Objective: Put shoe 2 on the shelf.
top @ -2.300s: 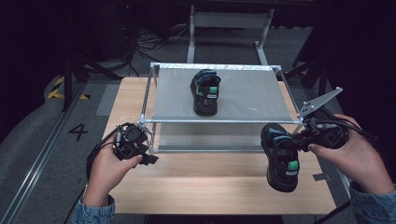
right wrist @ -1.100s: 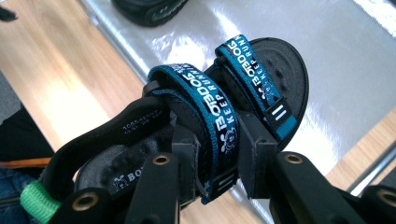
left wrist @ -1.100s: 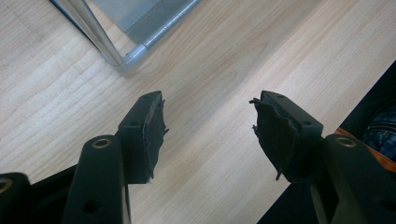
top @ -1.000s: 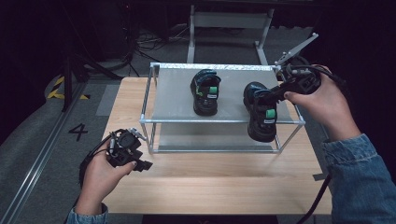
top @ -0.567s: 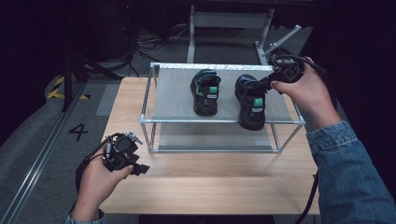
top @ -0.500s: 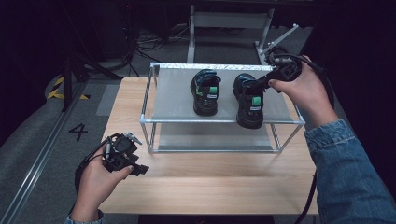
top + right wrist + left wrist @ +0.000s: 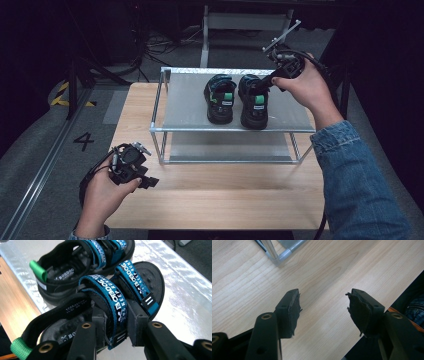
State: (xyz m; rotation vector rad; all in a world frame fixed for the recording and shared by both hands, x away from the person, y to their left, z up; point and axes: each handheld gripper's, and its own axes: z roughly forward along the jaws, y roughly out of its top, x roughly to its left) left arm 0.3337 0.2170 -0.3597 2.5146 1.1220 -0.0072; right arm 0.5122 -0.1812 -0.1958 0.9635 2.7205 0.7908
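Right tongs (image 7: pixel 115 332) clamped on sandal (image 7: pixel 105 312) strap, top shelf (image 7: pixel 190 100).

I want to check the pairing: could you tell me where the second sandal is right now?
In the high view, the second sandal sits on the rack's top shelf, right of the first sandal, its strap gripped by the right tongs.

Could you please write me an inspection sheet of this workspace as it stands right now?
Surface: wooden table carrying a metal two-tier rack.
Job's things: two black sandals side by side on the top shelf, left sandal and right sandal.
Clutter: nothing seen.
Grippers: right gripper clamped on the right sandal's blue strap; left gripper open above bare wood.
Cables: one trails from each gripper.
Surroundings: dark floor, a painted 4.
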